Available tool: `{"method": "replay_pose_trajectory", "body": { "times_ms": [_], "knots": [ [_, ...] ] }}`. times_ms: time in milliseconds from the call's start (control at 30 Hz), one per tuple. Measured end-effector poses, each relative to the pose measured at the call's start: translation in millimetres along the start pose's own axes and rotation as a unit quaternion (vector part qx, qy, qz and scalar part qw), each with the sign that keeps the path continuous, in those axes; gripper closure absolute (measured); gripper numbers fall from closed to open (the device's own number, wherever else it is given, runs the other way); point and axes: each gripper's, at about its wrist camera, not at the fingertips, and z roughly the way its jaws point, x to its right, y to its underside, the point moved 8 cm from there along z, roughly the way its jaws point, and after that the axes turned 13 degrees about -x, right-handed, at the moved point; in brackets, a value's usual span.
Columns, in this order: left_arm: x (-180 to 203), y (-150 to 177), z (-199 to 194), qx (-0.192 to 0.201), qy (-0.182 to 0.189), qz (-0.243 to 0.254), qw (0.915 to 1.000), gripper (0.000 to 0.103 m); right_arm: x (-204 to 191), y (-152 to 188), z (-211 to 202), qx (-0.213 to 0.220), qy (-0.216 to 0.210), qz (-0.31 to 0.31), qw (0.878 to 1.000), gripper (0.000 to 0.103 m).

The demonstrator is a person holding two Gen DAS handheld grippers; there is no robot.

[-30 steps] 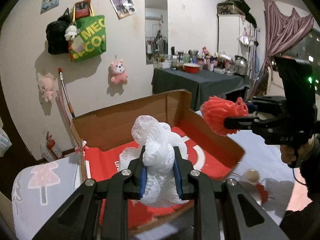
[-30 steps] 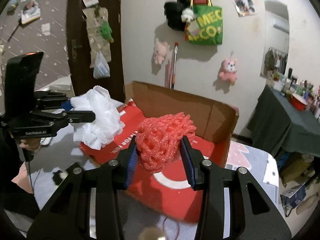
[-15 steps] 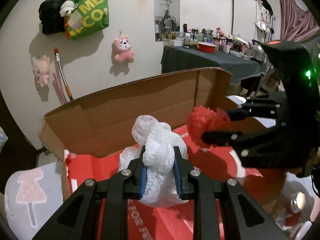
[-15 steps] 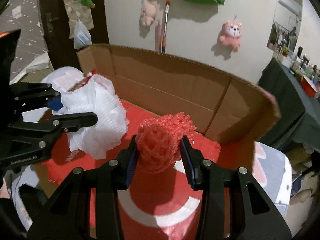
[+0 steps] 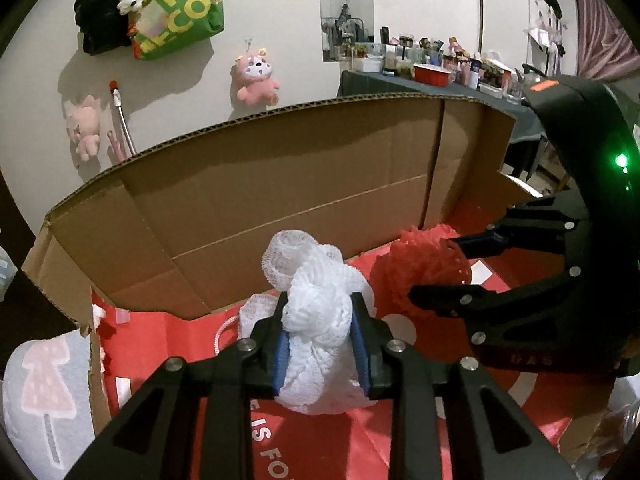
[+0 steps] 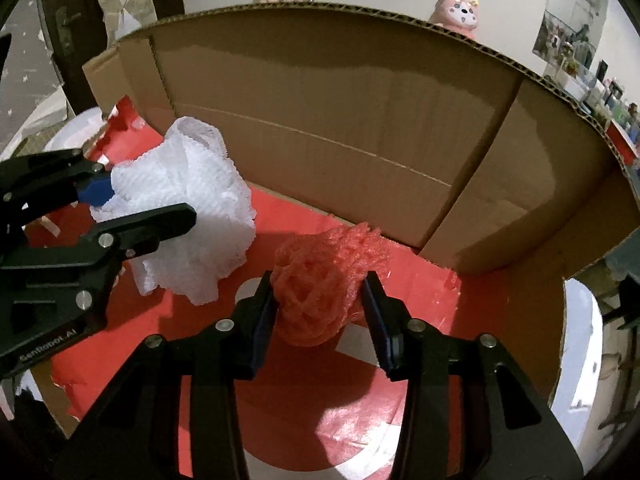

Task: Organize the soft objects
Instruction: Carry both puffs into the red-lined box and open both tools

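White foam netting [image 5: 320, 320] sits bunched between the blue pads of the left tool [image 5: 320, 346], inside the cardboard box [image 5: 280, 184] and above its red lining [image 6: 280, 412]. The pads press on the netting at both sides, and the jaws are opening. In the right wrist view the same bundle [image 6: 192, 216] hangs at the left side of the box, with the left tool [image 6: 120, 208] clamped across it.

Red foam netting [image 6: 324, 280] lies to the right of the white bundle, held between the pads of the right tool [image 6: 320, 312]. Both pads touch the netting and the jaws are opening. Whether its underside touches the red lining cannot be told. In the left wrist view the red netting [image 5: 424, 264] shows beside the white bundle, near the box's back wall, with the right tool [image 5: 440, 268] around it.

Behind the box a pink plush toy [image 5: 256, 80] hangs on the wall, with a green bag [image 5: 180, 8] up to its left.
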Motion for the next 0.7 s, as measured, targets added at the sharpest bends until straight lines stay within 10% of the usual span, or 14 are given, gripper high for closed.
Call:
{"method": "replay_pose_trajectory", "body": {
  "times_ms": [700],
  "knots": [
    [-6.9,-0.1,3.2,-0.021,-0.010,-0.016,0.9996,0.056,5.6,13.7,-4.8,-0.022,0.023,0.022,0.999,0.046]
  ]
}}
